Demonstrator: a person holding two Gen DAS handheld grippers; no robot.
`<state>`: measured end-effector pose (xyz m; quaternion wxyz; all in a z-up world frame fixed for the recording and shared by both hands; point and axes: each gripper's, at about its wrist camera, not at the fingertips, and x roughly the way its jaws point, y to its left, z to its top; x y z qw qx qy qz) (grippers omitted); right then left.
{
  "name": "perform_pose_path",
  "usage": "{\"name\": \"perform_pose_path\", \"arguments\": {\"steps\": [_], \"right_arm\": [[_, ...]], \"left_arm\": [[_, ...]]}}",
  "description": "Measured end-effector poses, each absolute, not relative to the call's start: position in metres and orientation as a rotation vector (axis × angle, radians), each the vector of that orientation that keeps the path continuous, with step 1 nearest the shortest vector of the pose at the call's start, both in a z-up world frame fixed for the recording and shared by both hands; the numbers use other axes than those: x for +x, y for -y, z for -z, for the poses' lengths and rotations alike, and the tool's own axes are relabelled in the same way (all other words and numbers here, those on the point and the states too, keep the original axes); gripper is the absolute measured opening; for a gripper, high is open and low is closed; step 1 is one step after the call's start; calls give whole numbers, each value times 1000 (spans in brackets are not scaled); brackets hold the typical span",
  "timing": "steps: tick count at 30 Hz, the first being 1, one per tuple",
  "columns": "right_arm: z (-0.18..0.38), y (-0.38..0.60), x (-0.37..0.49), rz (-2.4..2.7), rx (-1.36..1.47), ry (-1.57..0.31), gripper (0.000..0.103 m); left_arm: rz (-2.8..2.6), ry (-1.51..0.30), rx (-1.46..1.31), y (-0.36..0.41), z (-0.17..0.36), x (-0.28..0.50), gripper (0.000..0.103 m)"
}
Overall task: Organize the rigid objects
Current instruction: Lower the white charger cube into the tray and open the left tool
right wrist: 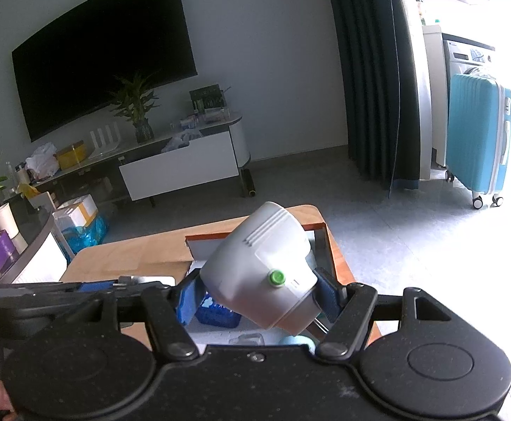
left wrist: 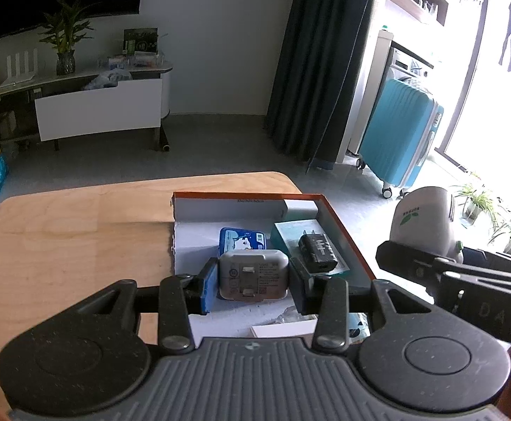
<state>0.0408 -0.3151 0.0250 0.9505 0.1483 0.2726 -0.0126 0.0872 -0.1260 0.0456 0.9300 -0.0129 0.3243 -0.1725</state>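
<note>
My left gripper (left wrist: 253, 286) is shut on a white charger plug (left wrist: 253, 275) and holds it over an orange-edged open box (left wrist: 346, 235) on the wooden table (left wrist: 80, 224). Inside the box lie a blue tin (left wrist: 243, 240), a teal box (left wrist: 283, 235) and a black adapter (left wrist: 317, 251). My right gripper (right wrist: 255, 298) is shut on a white device with a green button (right wrist: 259, 273), tilted above the same box (right wrist: 325, 242). That device shows at the right in the left wrist view (left wrist: 424, 221).
The box sits near the table's right edge (left wrist: 294, 184). A white card (left wrist: 283, 329) and clear plastic lie in the box's near part. A teal suitcase (left wrist: 401, 133), a dark curtain (left wrist: 318, 63) and a TV cabinet (left wrist: 97, 108) stand beyond.
</note>
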Motion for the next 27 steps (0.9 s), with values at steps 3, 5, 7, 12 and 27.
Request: {"name": "perform_pose_path", "arguments": {"steps": [3,5,7,12,27], "right_arm": [[-26,316,42,26,299,-554,80],[-26,316,42,25,299,-554,80],[-27,317,43,25,299,-553,80],[-31,318,44,27,296,-546,80],[-34,323,49,21,288,-552,80]], "left_arm": [[353,-663,-26,126,-45,89,42],[356,-664,-25,127,-46,91,42],[355,-663,-24,127,-46,93,42],[358,-664,-22,128,-46,94,42],[371,-669,-13,135,-45,101,42]]}}
